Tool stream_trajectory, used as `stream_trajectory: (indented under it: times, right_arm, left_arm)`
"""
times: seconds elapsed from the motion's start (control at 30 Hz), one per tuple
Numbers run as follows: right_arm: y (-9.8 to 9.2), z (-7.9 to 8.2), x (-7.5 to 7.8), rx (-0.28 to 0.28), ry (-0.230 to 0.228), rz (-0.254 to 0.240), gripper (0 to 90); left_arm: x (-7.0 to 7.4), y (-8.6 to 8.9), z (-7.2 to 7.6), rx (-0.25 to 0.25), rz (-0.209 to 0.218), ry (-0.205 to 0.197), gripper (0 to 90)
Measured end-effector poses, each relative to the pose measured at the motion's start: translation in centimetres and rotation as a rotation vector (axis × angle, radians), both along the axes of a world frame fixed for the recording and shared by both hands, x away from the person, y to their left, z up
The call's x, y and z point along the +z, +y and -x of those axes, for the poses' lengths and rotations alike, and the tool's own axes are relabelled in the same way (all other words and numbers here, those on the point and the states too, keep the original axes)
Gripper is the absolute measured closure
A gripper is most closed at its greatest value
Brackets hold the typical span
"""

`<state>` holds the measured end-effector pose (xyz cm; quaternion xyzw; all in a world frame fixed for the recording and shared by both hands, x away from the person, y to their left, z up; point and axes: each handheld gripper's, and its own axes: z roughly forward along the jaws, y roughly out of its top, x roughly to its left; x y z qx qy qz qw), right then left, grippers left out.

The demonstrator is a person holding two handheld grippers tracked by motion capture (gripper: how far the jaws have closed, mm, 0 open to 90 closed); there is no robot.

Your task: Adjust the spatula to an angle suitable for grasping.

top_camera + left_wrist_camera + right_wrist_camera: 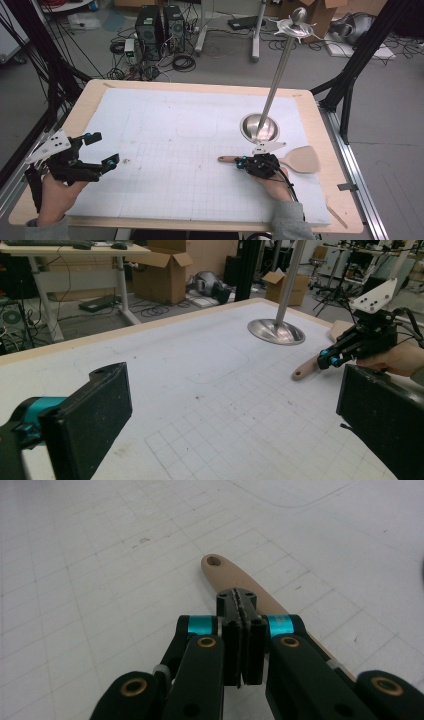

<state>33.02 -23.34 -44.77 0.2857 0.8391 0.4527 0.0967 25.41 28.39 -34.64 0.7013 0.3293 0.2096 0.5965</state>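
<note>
Right gripper view — spatula [235, 577] beneath the right gripper [241, 600].

No readable text, label, brand, number or sign appears anywhere. The white mat [165, 150] covering the surface carries only a printed grid of thin lines and some faint outlines, with no letters or figures.

Even, soft overhead light, faint shadows, mild glare on the metal stand base [259, 127]; all views slightly soft.
</note>
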Motion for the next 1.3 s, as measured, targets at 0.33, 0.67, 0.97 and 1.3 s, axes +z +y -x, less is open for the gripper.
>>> stream_trajectory:
  times: [0.33, 0.67, 0.97, 1.3]
  right_arm:
    - [0.2, -0.3, -0.1, -0.014, 0.011, 0.032, 89.9]
    - [0.4, -0.6, -0.2, -0.03, 0.008, 0.045, 89.9]
    - [0.9, -1.2, 0.0, -0.057, 0.019, 0.059, 90.0]
    - [1.3, -2.3, 0.1, -0.109, 0.028, 0.064, 90.0]
  left_arm:
    - [0.0, 0.3, 0.1, 0.008, -0.003, 0.0, 1.7]
    - [-0.3, 0.4, 0.0, 0.01, -0.002, 0.011, 1.7]
    - [-0.4, 0.4, -0.1, 0.013, -0.006, 0.013, 1.7]
    - [-0.4, 0.5, -0.1, 0.014, -0.006, 0.014, 1.7]
